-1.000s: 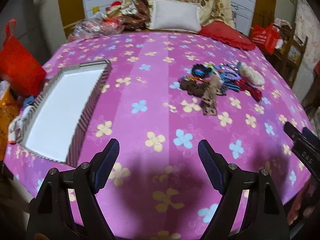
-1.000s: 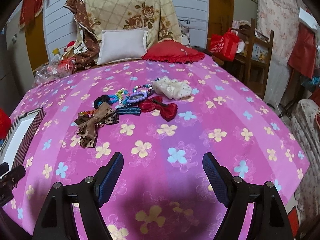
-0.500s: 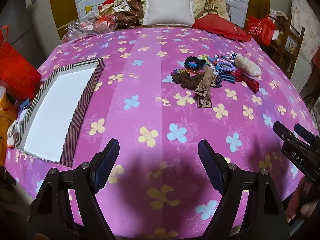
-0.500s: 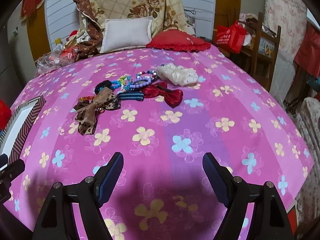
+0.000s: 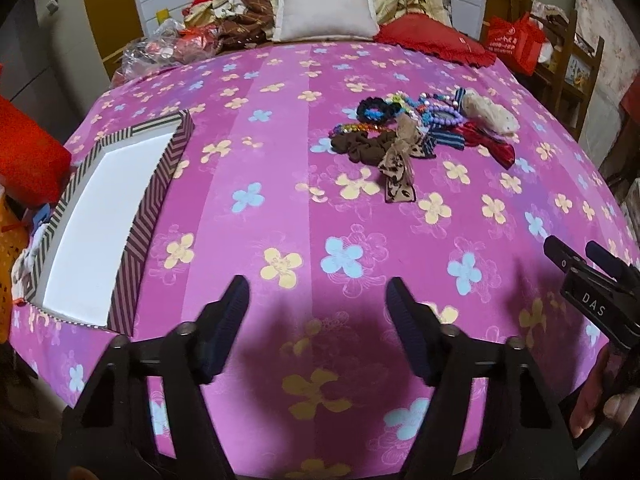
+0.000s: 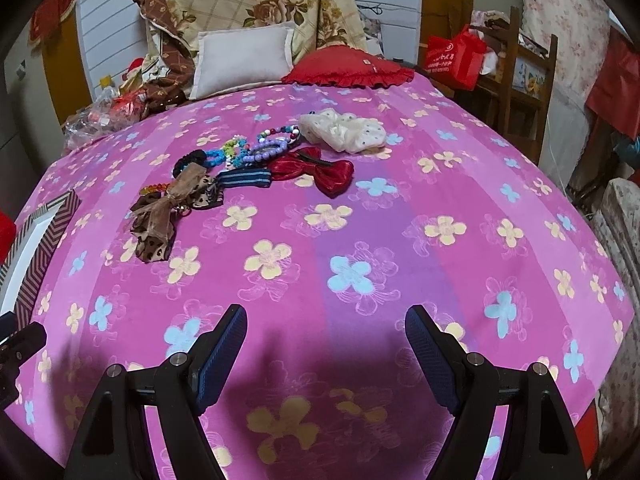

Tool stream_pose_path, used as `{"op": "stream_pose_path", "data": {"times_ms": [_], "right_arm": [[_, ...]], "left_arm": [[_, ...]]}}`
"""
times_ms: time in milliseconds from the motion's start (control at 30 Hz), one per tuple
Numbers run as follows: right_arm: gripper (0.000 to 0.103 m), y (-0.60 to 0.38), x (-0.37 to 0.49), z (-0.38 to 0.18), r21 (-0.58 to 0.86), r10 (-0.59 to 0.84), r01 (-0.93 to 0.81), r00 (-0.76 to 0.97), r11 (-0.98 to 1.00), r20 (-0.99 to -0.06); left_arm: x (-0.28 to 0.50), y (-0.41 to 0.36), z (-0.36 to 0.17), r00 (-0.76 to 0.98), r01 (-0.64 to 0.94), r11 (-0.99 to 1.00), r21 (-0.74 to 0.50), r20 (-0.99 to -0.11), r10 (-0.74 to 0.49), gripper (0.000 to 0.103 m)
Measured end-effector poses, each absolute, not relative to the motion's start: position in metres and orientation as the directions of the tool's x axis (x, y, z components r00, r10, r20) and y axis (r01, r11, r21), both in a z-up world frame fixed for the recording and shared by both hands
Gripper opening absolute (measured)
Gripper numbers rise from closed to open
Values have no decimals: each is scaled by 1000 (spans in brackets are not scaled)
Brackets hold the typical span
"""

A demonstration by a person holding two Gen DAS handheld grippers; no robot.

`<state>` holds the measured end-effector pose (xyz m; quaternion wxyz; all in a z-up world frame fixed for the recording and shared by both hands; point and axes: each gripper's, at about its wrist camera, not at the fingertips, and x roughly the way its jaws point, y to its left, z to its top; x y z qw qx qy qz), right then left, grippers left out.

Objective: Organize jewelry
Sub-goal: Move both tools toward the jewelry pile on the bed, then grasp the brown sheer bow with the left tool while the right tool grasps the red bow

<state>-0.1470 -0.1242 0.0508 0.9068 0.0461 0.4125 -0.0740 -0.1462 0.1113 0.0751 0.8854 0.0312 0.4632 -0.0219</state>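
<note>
A pile of hair bows, scrunchies and bead bracelets (image 5: 416, 128) lies on the pink flowered bedspread, far right of centre; it also shows in the right wrist view (image 6: 248, 168). A striped-rim box with a white inside (image 5: 158, 196) sits at the left; its corner shows in the right wrist view (image 6: 44, 240). My left gripper (image 5: 318, 300) is open and empty, above the near part of the bed. My right gripper (image 6: 326, 328) is open and empty, well short of the pile, and shows at the left view's right edge (image 5: 580, 260).
A white pillow (image 6: 244, 58) and a red cushion (image 6: 348, 68) lie at the bed's head. A plastic bag of items (image 5: 168, 46) sits at the back left. A wooden chair with a red bag (image 6: 516, 64) stands to the right of the bed.
Both grippers have tilted and moved slightly forward, so the pile and the box sit lower in both views. Both stay open.
</note>
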Motion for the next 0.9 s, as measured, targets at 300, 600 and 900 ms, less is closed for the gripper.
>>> {"op": "stream_pose_path", "data": {"times_ms": [300, 600, 900], "right_arm": [[79, -134, -144, 45, 33, -87, 171, 645, 985, -760], [79, -154, -136, 38, 56, -77, 190, 627, 980, -775], [79, -167, -103, 40, 63, -47, 154, 622, 986, -781]], "left_arm": [[-123, 115, 88, 559, 89, 996, -13, -827, -61, 64], [-72, 77, 94, 560, 223, 975, -18, -816, -144, 64], [1, 45, 62, 460, 268, 962, -54, -870, -177, 64]]}}
